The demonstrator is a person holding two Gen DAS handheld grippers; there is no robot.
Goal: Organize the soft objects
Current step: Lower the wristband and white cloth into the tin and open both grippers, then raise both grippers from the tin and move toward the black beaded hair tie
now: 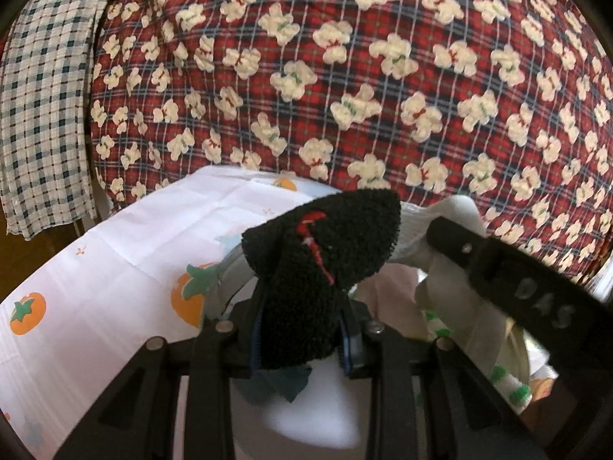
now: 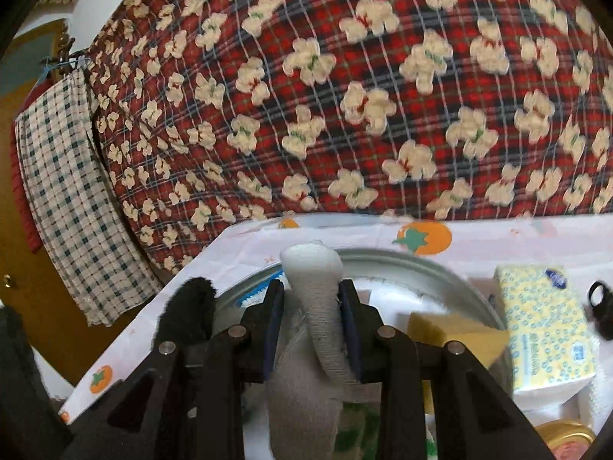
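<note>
My left gripper is shut on a black fuzzy sock with a red mark, held up above the metal basin. My right gripper is shut on a grey-white sock, held above the same metal basin. In the left wrist view the right gripper's black arm and its white sock show at the right. In the right wrist view the black sock shows at the left. A yellow sponge lies in the basin.
A white tablecloth with orange fruit prints covers the table. A red plaid quilt with cream flowers hangs right behind it. A checked cloth hangs at the left. A yellow tissue pack and a black object lie at the right.
</note>
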